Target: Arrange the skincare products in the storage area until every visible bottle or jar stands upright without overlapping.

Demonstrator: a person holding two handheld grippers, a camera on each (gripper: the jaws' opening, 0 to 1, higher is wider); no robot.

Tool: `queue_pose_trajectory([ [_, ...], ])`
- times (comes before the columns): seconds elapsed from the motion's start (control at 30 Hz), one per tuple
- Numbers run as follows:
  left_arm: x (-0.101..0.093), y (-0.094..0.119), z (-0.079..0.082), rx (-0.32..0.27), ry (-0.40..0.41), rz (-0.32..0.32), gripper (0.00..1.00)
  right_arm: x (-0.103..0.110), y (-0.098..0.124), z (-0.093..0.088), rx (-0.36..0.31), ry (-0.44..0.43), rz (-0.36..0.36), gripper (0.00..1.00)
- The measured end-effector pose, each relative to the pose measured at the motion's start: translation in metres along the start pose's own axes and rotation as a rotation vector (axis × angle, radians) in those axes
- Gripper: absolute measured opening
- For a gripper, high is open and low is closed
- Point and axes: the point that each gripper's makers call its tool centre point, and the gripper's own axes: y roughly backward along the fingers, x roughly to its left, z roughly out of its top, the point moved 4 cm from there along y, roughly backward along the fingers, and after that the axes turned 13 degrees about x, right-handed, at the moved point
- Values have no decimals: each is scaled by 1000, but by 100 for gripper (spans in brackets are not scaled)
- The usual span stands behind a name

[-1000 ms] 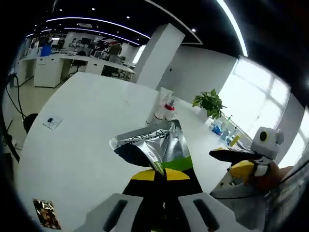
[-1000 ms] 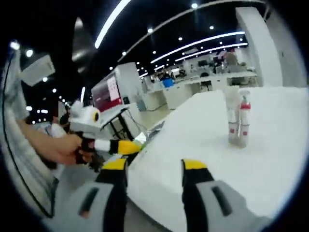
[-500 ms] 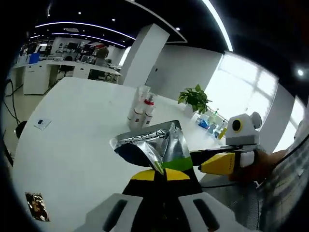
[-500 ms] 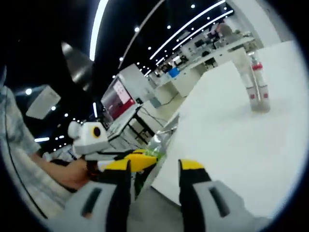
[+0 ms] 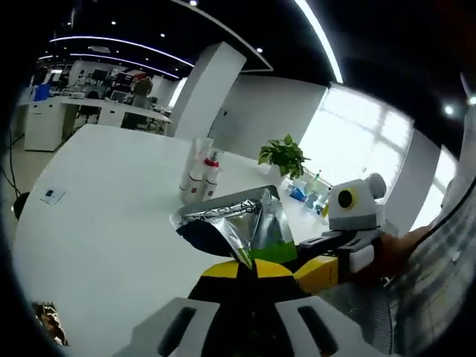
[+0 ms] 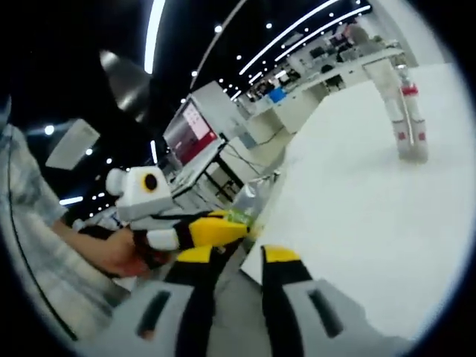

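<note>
**Pouch in the air, bottles standing, placement not yet begun**

Left gripper (image 5: 249,277): yellow-tipped jaws clamped on the lower edge of a crinkled silver foil pouch with a green and dark printed panel (image 5: 236,227). Pouch held up off the white table (image 5: 111,223), rising straight ahead of the jaws, tilted a little.

Beyond the pouch and up-left of it in the left gripper view: two slim clear plastic bottles, one with a red cap (image 5: 198,172), upright, touching or just beside each other, well apart from the pouch. Same pair far ahead and to the upper right of the jaws in the right gripper view. Potted green plant (image 5: 283,157) further back. Small card (image 5: 50,195) and a scrap of shiny brown wrapper (image 5: 47,333) flat on the table, off to the left of the jaws.

Right gripper (image 6: 236,256): jaws a little apart, nothing between them, held near the table edge just beside the left gripper. Seen in the left gripper view to the right of the pouch, hand around its grip.

Step judged: carry phase, pouch lifted, not yet set among the products. Next move likely calls for bringing the pouch forward toward the bottles and setting it down clear of them, base first; thin foil likely to flop, so the free right gripper may be needed to steady it.
</note>
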Motion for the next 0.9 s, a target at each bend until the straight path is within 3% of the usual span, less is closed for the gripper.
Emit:
queue_pose_trajectory([
  [0.3,0,1,1,-6,4,-14,4,-3,2,-1,16,5,-1,10],
  [0.43,-1,1,2,-12,8,-27,5,-10,8,-1,12,5,-31,1],
  [0.53,-2,0,3,-15,-7,-29,5,-12,11,-1,9,-28,-26,0],
  [0.73,5,10,10,-55,39,-18,6,-15,16,4,-30,-75,-10,0],
  [0.9,13,16,11,-90,75,0,21,-16,18,5,-40,-106,5,0],
])
